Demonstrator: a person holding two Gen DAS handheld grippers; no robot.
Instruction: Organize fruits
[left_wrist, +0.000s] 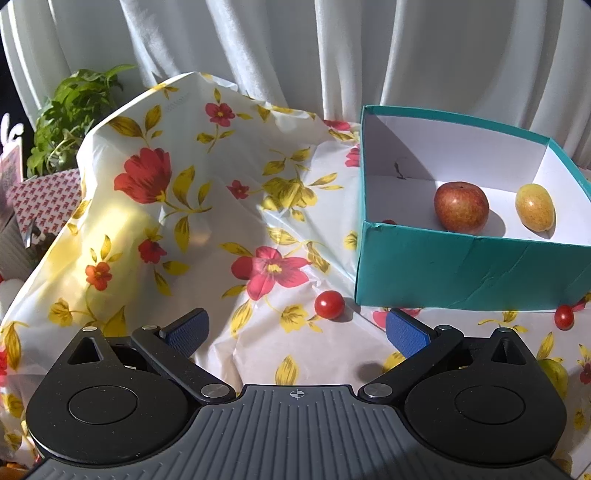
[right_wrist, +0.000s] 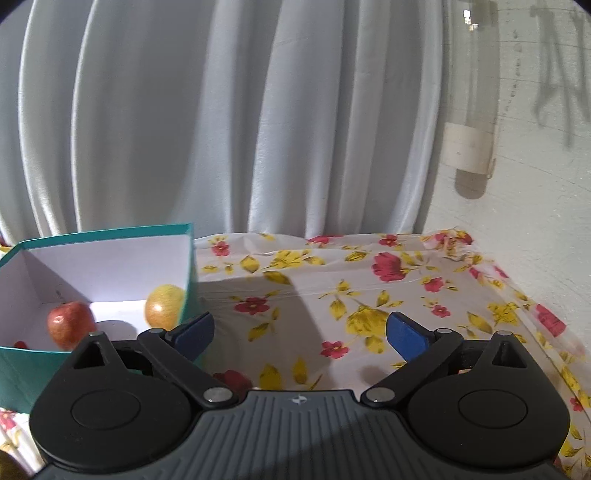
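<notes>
A teal box (left_wrist: 461, 269) with a white inside holds a red apple (left_wrist: 461, 206), a yellow fruit (left_wrist: 535, 207) and a small red fruit (left_wrist: 388, 222) at its near wall. A cherry tomato (left_wrist: 329, 304) lies on the floral cloth just ahead of my left gripper (left_wrist: 295, 330), which is open and empty. Another cherry tomato (left_wrist: 564, 316) lies by the box's near right corner. A green fruit (left_wrist: 556, 374) shows behind the right finger. My right gripper (right_wrist: 299, 332) is open and empty, to the right of the box (right_wrist: 22, 373), apple (right_wrist: 68, 325) and yellow fruit (right_wrist: 164, 304).
A floral plastic cloth (left_wrist: 221, 221) covers the table and rises in a hump at the left. A potted plant (left_wrist: 70, 118) stands at the far left. White curtains (right_wrist: 221, 129) hang behind. The table's right edge (right_wrist: 546, 332) meets a white wall.
</notes>
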